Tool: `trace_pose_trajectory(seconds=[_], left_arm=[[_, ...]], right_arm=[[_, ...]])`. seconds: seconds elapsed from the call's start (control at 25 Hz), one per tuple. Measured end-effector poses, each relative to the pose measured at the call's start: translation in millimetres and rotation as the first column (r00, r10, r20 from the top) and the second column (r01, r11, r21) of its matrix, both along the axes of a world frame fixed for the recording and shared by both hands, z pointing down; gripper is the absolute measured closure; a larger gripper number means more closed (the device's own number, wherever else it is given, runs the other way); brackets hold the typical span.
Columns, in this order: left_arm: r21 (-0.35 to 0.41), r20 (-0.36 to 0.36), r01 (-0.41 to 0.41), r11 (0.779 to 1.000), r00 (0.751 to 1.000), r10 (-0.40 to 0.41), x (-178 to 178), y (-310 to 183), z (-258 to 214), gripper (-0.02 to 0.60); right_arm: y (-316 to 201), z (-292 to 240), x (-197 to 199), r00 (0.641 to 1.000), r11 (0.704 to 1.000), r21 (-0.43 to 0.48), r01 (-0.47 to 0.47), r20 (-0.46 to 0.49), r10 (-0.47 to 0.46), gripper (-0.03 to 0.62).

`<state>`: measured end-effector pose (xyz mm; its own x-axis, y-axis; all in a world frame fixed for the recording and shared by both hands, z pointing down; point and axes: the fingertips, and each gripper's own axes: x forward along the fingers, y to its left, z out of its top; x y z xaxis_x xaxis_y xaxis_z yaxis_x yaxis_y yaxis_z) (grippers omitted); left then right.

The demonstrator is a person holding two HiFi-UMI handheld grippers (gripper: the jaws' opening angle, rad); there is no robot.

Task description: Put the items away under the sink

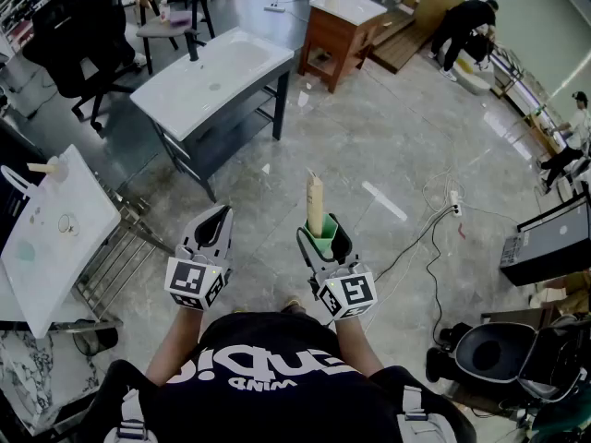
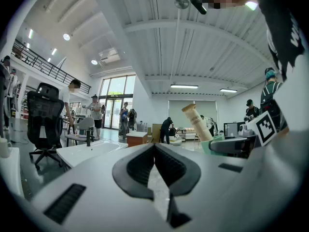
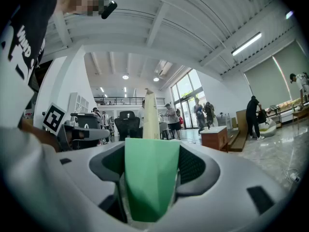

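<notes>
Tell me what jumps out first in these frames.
The right tool draws the eye first, near the centre of the head view: it grips a green plastic cup with a cream-coloured tube standing up out of it. Beside it, the left tool is shut and empty. Ahead, at upper left, stands a white rectangular washbasin on a dark metal stand.

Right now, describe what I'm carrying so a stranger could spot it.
Short of the white sink stand, two tongs hang over the pale floor. The right tongs grip a green cup with a cream tube sticking out; the left tongs are empty.
</notes>
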<state>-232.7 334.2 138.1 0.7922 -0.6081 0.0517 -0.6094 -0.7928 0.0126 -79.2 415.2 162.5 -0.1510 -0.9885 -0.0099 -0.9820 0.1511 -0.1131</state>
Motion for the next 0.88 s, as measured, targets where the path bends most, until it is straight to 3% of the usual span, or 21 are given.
trace_pose_trajectory(seconds=[0.52,0.88], left_arm=[[0.006,0.000,-0.010,1.000,1.000,0.010,-6,-3,0,0.561],[-0.004,0.019,-0.049,0.999,0.999,0.049,-27,-4,7,0.561]], right_arm=[[-1,-3,-21,0.998,0.998,0.018,0.057,-0.018,-0.056,0.279],[2,5,-37,0.999,1.000,0.009,-0.003,0.052,0.002,0.279]])
